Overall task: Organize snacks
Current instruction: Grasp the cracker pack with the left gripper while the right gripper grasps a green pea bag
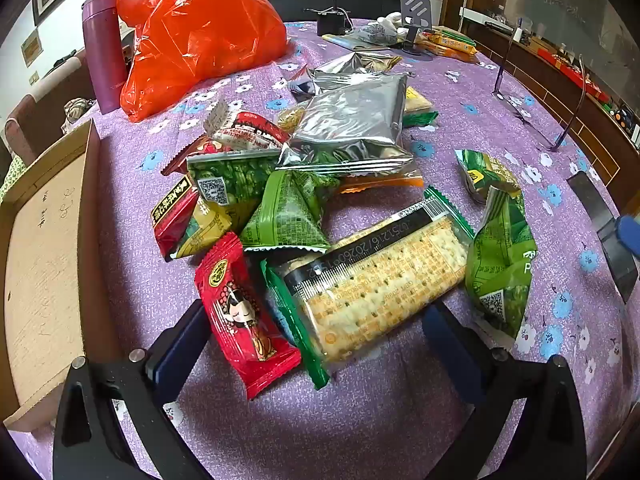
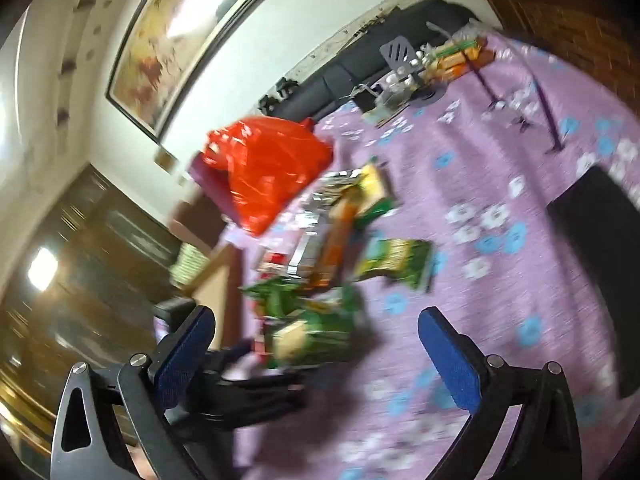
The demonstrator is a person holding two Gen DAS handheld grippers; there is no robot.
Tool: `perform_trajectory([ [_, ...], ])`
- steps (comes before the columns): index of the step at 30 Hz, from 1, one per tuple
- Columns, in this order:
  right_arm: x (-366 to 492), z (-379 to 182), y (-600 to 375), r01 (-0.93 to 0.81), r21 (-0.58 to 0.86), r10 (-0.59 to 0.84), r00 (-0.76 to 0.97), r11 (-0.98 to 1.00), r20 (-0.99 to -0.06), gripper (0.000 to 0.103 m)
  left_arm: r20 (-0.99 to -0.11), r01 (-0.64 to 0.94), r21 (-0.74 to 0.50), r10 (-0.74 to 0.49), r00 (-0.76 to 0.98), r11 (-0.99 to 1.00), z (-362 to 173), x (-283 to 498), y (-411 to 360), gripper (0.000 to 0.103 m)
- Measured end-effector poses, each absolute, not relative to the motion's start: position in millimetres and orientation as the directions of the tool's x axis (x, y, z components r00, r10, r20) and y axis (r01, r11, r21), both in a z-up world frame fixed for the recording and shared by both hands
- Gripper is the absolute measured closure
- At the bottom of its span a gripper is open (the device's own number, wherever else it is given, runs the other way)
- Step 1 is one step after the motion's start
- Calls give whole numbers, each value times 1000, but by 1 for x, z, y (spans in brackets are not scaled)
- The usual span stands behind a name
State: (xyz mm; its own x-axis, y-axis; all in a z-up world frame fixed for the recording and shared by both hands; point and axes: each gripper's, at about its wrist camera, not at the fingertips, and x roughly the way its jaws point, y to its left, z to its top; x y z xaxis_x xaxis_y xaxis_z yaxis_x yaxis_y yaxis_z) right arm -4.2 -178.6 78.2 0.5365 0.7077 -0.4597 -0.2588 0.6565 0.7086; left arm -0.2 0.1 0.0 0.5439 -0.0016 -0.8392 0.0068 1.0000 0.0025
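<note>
On the purple flowered bench (image 1: pixel 360 420), a heap of snack packets (image 1: pixel 320 200) lies between a cardboard box (image 1: pixel 44 264) and scattered green packets (image 1: pixel 500 264). Left gripper (image 1: pixel 316 320), released, straddles a cracker packet (image 1: pixel 380 280) and a red packet (image 1: pixel 244 312); right gripper (image 2: pixel 316 344) released, empty. Orange bag (image 1: pixel 200 36) behind.

My counter (image 1: pixel 360 420) wears a purple cloth with blue and white flowers. My tongs (image 1: pixel 316 320) are black with blue pads. Near the bottom of the frame lies a red snack packet (image 1: pixel 244 320) with a cartoon face. Beside it is a cracker pack (image 1: pixel 380 280), yellow with green ends. In the middle sits a silver bag (image 1: pixel 352 124). At the upper left are an orange-red plastic bag (image 1: pixel 196 40) and a dark purple bottle (image 1: pixel 102 48).
</note>
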Motion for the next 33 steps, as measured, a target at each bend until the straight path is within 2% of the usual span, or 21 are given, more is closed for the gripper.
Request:
perform_trajectory([
  [3, -7, 84, -175, -265, 701, 703, 544, 662, -459, 0, -841, 7, 2, -2, 541, 1000, 0, 0, 0, 0],
  [8, 4, 77, -164, -219, 581, 602, 497, 784, -625, 1, -865, 34, 2, -16, 502, 999, 2, 3, 3, 0],
  [12, 10, 57, -165, -188, 557, 575, 453, 809, -681, 6, -851, 51, -2, -28, 525, 999, 19, -12, 20, 0],
  [16, 19, 41, -155, -189, 566, 590, 392, 802, -706, 15, -817, 103, 26, -39, 576, 994, 37, -34, 33, 0],
  [20, 23, 30, -137, -190, 563, 591, 358, 804, -723, 15, -776, 137, 87, -19, 631, 987, 53, -48, 40, 0],
  [24, 30, 27, -117, -199, 516, 552, 365, 833, -750, 18, -769, 199, 68, -76, 635, 978, 63, -48, 39, 0],
  [25, 31, 28, -113, -205, 502, 541, 371, 840, -755, 30, -765, 208, 69, -82, 638, 976, 64, -47, 38, 1],
  [27, 32, 27, -106, -225, 493, 542, 352, 841, -763, 55, -769, 237, 70, -99, 632, 969, 65, -45, 33, 10],
  [28, 31, 28, -105, -228, 481, 532, 355, 847, -768, 62, -770, 254, 68, -111, 628, 965, 63, -44, 31, 20],
  [31, 26, 34, -111, -245, 451, 513, 384, 858, -768, 65, -787, 325, 54, -160, 596, 944, 60, -36, 22, 38],
  [33, 22, 38, -123, -234, 441, 499, 413, 866, -762, 65, -803, 380, 59, -183, 567, 923, 56, -27, 11, 40],
])
